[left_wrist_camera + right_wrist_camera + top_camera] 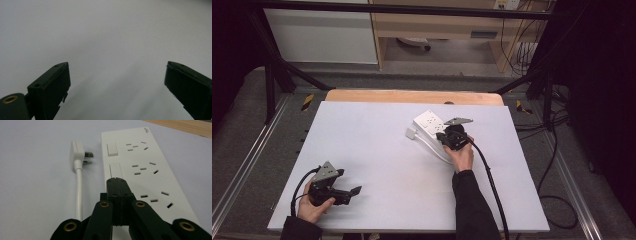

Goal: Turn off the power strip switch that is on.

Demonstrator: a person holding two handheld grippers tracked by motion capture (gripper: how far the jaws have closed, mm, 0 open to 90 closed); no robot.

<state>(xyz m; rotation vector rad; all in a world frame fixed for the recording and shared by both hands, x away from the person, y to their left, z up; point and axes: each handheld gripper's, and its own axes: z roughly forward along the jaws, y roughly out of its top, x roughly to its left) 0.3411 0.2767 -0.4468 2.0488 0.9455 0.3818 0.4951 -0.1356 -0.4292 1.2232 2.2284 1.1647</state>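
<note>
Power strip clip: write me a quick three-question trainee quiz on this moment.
1. True or false: the right claw has its jaws shut, tips over the power strip.
2. Where does the white plug lie in the right gripper view? A) pushed into a socket B) on the table beside the strip, prongs toward it C) between the left claw's jaws
3. What is between the jaws of the left claw?

Key:
1. True. The jaws are pressed together above the strip's near rocker switch.
2. B.
3. Nothing; they stand wide apart over the bare white table.
</note>
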